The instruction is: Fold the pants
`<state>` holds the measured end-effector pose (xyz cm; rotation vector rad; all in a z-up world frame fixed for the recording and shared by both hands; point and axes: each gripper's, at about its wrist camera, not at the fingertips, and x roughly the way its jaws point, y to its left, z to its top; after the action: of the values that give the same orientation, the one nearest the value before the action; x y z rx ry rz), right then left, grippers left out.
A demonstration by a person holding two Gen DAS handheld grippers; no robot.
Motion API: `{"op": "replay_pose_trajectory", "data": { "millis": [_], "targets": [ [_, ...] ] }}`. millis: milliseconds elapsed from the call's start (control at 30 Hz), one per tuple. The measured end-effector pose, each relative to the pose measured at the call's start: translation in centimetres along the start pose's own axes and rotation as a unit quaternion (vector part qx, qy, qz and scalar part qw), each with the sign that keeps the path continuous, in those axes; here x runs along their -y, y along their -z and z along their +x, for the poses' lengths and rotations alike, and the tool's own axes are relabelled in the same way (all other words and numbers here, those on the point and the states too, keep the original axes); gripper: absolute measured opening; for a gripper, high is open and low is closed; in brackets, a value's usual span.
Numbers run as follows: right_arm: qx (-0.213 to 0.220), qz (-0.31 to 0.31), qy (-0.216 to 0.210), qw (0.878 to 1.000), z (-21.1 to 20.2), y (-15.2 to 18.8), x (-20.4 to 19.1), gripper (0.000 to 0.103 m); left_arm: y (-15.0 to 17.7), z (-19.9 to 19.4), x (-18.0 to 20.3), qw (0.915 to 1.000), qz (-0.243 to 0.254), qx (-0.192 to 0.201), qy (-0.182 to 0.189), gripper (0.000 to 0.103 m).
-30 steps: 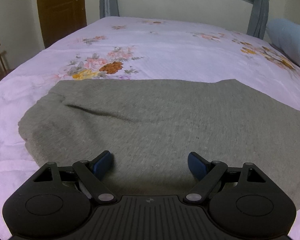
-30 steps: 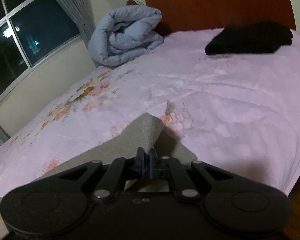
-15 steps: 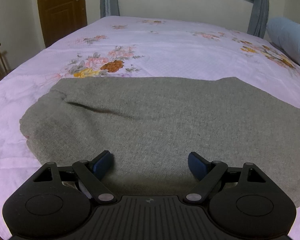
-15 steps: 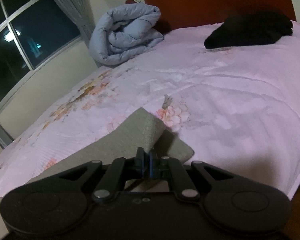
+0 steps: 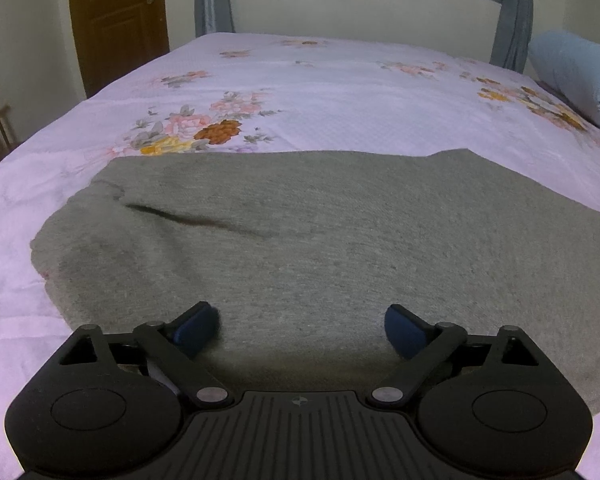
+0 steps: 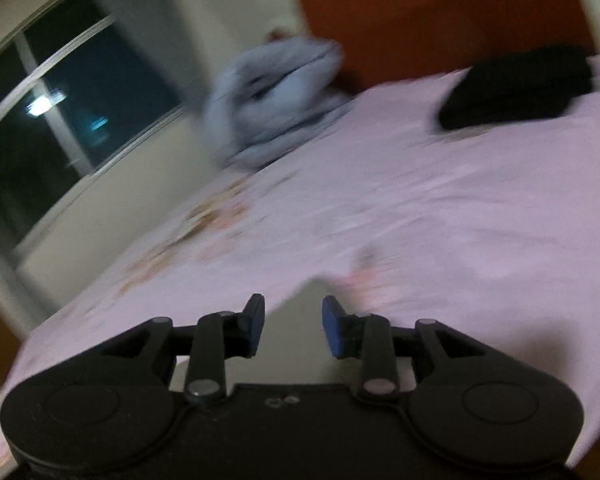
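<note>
My left hand-held gripper [image 5: 300, 330] hangs over the near edge of the grey pants [image 5: 320, 248], jaws spread wide and just opened a little further, nothing between the 2 blue pads [image 5: 404, 334]. The pants lie flat across the near part of the bed [image 5: 340, 92], along its near edge, with 1 dark crease toward their left end. Beyond them the floral sheet runs bare to the far edge. A blue quilt [image 5: 576, 76] lies at the far right corner; a brown door [image 5: 116, 20] stands past the far left corner.

My right hand-held gripper [image 6: 293, 330] is partly open, jaws having just parted; a corner of the pants [image 6: 296, 320] shows in the gap, and neither pad presses on it. This view is blurred. Ahead, the quilt [image 6: 276, 100] and a black folded garment [image 6: 516, 88] lie near the headboard [image 6: 440, 12], well apart from the pants.
</note>
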<state>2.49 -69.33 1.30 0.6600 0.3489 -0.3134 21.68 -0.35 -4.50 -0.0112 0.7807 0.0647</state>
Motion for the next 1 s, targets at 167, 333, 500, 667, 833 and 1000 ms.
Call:
{"op": "replay_pose_trajectory", "data": {
  "millis": [167,333,500,667,833,1000],
  "targets": [
    [-0.146,0.031,-0.079,0.986,8.6,1.3,-3.0,0.029,0.1,0.0,0.0,1.0,0.001,0.003,0.003,0.094],
    [-0.178,0.033,-0.05,0.982,12.0,2.1,-3.0,0.008,0.3,0.0,-0.5,1.0,0.001,0.005,0.007,0.097],
    [-0.121,0.06,0.02,0.991,8.7,-0.8,0.8,0.021,0.5,0.0,-0.5,0.9999,0.008,0.01,0.006,0.098],
    [-0.093,0.061,-0.06,0.992,1.6,0.1,1.7,0.038,1.0,-0.3,-0.3,0.9997,0.002,0.024,0.001,0.098],
    [-0.09,0.11,-0.016,0.99,0.5,1.6,6.5,0.031,1.0,-0.6,-0.4,0.9997,0.006,0.023,0.005,0.098],
    [-0.032,0.135,-0.009,0.99,-2.5,0.7,6.1,0.078,1.2,-1.7,-0.9,0.9996,0.015,0.022,0.012,0.1]
  ]
}}
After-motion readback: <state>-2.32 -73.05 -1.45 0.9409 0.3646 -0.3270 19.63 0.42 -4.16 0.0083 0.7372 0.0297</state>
